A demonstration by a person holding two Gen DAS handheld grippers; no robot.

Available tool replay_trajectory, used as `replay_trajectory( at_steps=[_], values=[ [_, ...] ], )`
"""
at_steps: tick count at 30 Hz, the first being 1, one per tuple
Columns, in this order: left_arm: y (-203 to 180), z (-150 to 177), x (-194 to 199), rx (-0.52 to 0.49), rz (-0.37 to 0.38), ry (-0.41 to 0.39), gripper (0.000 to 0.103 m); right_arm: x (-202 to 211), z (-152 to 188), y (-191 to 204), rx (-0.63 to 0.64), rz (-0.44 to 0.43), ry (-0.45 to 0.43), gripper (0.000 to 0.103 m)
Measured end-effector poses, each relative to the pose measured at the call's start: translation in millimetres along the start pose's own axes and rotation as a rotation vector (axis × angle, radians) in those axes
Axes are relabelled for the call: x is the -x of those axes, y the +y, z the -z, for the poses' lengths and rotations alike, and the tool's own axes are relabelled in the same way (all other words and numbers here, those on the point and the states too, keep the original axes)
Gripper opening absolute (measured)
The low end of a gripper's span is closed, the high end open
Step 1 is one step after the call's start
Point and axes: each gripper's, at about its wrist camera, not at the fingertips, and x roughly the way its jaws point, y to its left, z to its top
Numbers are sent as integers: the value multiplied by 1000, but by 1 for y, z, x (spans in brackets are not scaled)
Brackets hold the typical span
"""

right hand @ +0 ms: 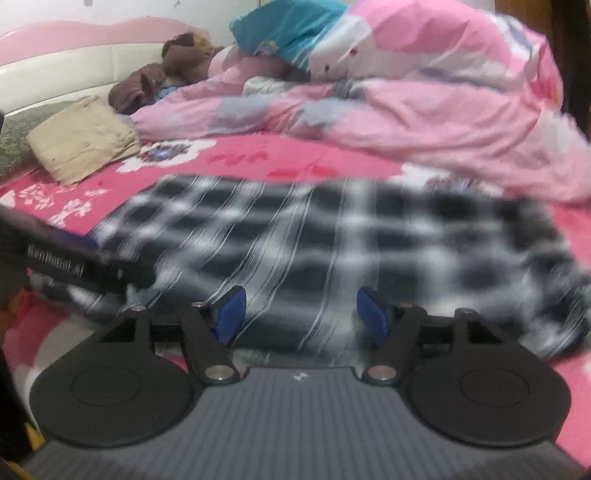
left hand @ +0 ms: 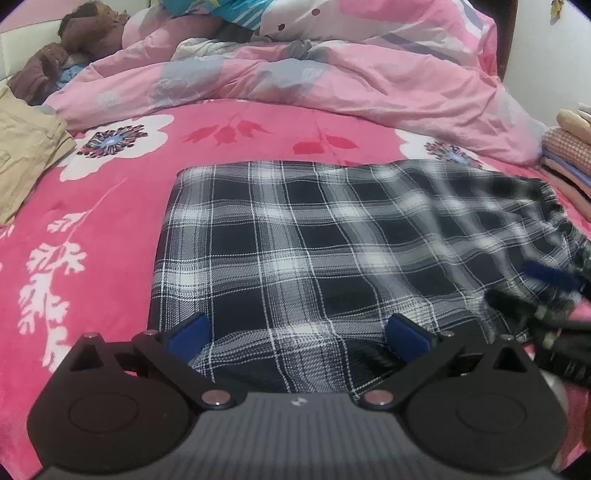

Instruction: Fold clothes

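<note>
Bright pink floral bedsheet covers the bed and carries everything in sight. Nearest the left wrist camera, the left gripper has its blue-padded fingers spread wide apart, holding nothing, poised over the near edge of the black-and-white plaid cloth garment. That garment lies flat in the middle of the bed, folded into a rough rectangle whose long axis runs left to right across the view; its left edge is straight and neat, while its right end is rumpled, bunched and blurred. At that right end the right gripper shows as a dark smear with a blue pad. In the right wrist view the right gripper's jaws also stand open and empty above the plaid, which is heavily motion-blurred. Farther left sits a folded tan fabric bundle. At the right edge is a stack of folded pastel cloths. Beyond them, a crumpled pale pink quilt heaps across the far side, with a brown plush toy at the far left by the white headboard.
</note>
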Motion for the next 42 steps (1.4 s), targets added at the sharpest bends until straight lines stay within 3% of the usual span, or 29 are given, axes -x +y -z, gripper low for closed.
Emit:
replay_trajectory(
  at_steps=[3,10,42],
  values=[
    [-2,0,-1,1,-13,3,103,-3,-11,-14,-33,28,-8,69],
    [-6,1,0,-4,-37,-1,103,-36,9,-24,-45,66,73,78],
    [-8,8,1,-14,-57,-43,103,-36,10,-23,-47,59,59,82]
  ],
)
